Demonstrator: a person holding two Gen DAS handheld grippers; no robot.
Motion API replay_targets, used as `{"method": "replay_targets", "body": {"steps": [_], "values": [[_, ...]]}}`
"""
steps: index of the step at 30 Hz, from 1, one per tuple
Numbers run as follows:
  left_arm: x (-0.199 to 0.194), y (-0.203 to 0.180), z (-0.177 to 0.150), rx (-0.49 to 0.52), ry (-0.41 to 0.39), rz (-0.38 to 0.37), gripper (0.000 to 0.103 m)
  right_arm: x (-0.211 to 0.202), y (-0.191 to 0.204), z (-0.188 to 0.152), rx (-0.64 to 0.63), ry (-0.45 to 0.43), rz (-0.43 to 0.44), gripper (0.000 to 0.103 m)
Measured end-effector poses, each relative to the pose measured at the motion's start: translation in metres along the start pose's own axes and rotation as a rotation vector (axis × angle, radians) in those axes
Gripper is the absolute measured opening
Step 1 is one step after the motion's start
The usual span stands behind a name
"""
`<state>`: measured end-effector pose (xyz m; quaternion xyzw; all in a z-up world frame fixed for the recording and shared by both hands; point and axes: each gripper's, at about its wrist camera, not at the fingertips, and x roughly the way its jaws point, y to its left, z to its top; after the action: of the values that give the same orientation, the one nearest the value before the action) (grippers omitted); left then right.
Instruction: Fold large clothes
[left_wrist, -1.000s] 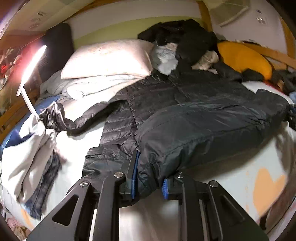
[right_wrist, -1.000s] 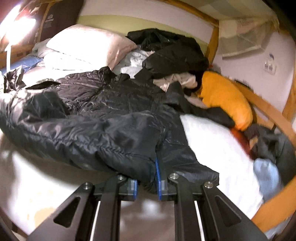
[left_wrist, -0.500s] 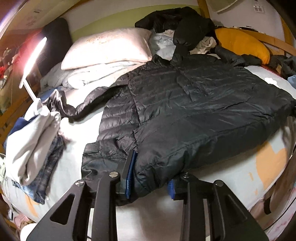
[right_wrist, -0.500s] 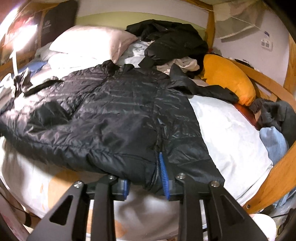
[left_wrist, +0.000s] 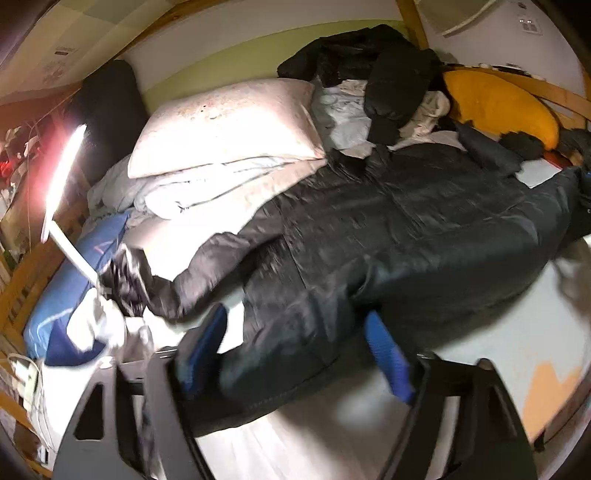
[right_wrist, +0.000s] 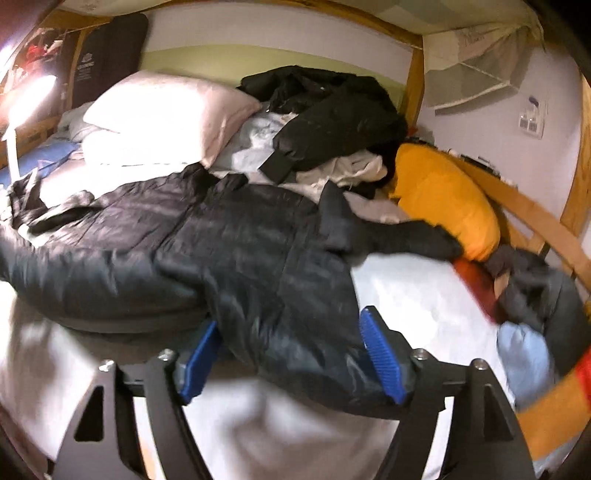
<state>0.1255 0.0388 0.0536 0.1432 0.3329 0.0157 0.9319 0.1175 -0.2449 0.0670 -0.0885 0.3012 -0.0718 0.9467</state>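
on a white-sheeted bed (left_wrist: 480, 354), a black quilted puffer jacket (left_wrist: 406, 229) lies spread flat, shiny, sleeves outstretched. left gripper (left_wrist: 295, 347) and right gripper (right_wrist: 291, 354) have just opened; jaws apart, hem between, unpressed.

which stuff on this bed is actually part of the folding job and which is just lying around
Part of the job:
- black puffer jacket, spread flat on the bed
- left tongs and right tongs, jaws just opened wide, jacket hem between the pads but not pinched

Just lying about:
- pink pillow
- orange cushion
- heap of dark clothes by the headboard
- lit lamp
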Motion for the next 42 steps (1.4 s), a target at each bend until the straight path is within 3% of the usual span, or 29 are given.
{"method": "replay_targets", "body": {"steps": [4, 9, 13, 15, 16, 20, 22, 24, 27, 30, 33, 34, 35, 36, 37, 38, 42], "values": [[0.04, 0.019, 0.022, -0.033, 0.02, 0.018, 0.084, 0.042, 0.0, 0.029, -0.003, 0.016, -0.007, 0.075], [0.069, 0.054, 0.008, -0.146, -0.004, 0.027, 0.086, 0.07, -0.013, 0.029, 0.046, 0.017, 0.0, 0.079], [0.088, 0.063, -0.002, -0.168, 0.039, 0.018, 0.086, 0.08, -0.026, 0.028, 0.085, 0.02, -0.01, 0.082], [0.093, 0.062, -0.004, -0.172, 0.042, 0.013, 0.086, 0.079, -0.032, 0.033, 0.125, -0.008, -0.01, 0.088], [0.096, 0.061, -0.004, -0.174, 0.044, 0.008, 0.087, 0.078, -0.035, 0.035, 0.141, -0.028, -0.006, 0.096], [0.111, 0.06, 0.001, -0.207, 0.047, -0.024, 0.093, 0.068, -0.045, 0.04, 0.163, -0.081, -0.037, 0.1], [0.12, 0.06, -0.001, -0.216, 0.06, -0.01, 0.093, 0.068, -0.052, 0.038, 0.178, -0.046, -0.031, 0.102], [0.13, 0.063, -0.004, -0.219, 0.078, 0.011, 0.093, 0.077, -0.072, 0.03, 0.286, 0.049, 0.071, 0.102], [0.147, 0.078, -0.005, -0.307, 0.123, -0.09, 0.092, 0.093, -0.096, 0.019, 0.401, 0.141, 0.127, 0.102], [0.158, 0.09, -0.005, -0.398, 0.142, -0.165, 0.081, 0.107, -0.104, 0.017, 0.374, 0.199, 0.141, 0.102], [0.166, 0.089, -0.006, -0.405, 0.163, -0.23, 0.058, 0.12, -0.106, 0.01, 0.394, 0.263, 0.192, 0.102], [0.168, 0.086, -0.007, -0.394, 0.175, -0.23, 0.034, 0.124, -0.107, 0.008, 0.406, 0.28, 0.208, 0.095], [0.169, 0.083, -0.008, -0.382, 0.191, -0.227, 0.009, 0.13, -0.106, 0.005, 0.419, 0.311, 0.237, 0.077], [0.167, 0.083, -0.009, -0.38, 0.198, -0.211, 0.006, 0.133, -0.105, 0.002, 0.42, 0.326, 0.244, 0.064], [0.162, 0.084, -0.01, -0.391, 0.185, -0.193, 0.004, 0.137, -0.101, 0.001, 0.405, 0.345, 0.238, 0.036], [0.156, 0.086, -0.009, -0.402, 0.165, -0.184, 0.003, 0.137, -0.098, 0.001, 0.385, 0.345, 0.213, 0.017], [0.125, 0.087, -0.007, -0.37, 0.103, -0.095, 0.002, 0.133, -0.083, 0.016, 0.278, 0.236, 0.141, 0.007]]}}
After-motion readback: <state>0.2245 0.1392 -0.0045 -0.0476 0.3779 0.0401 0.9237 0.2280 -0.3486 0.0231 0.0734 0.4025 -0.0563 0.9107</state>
